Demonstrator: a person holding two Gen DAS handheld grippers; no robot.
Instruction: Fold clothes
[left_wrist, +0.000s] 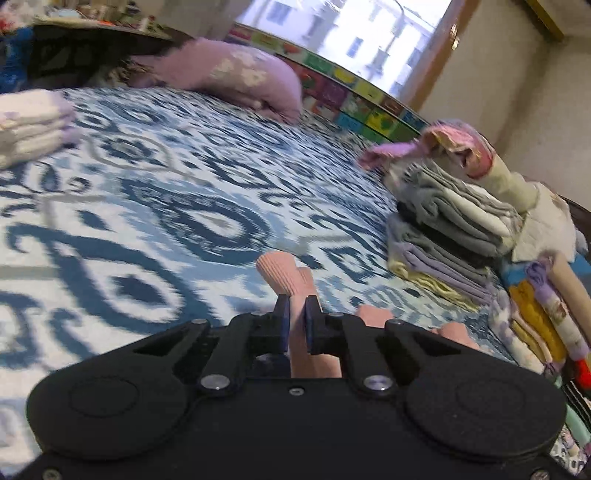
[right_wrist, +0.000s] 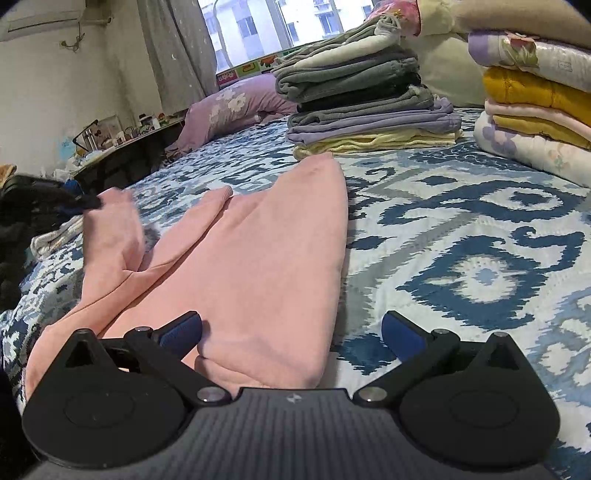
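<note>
Pink garment (right_wrist: 236, 266) lies on the bed (right_wrist: 461, 236) — its near end hidden under the wide-apart right claw (right_wrist: 291, 332); left claw (left_wrist: 296, 321) clamps its blurred cuff. No writing is legible.

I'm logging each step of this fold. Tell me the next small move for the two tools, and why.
Probably carry the left tool across, laying the sleeve over the body. It is shut on the ribbed cuff of the pink sweatshirt, which lies partly spread on the bedspread. The right tool is open at the garment's near edge, seemingly placed to steady it.
</note>
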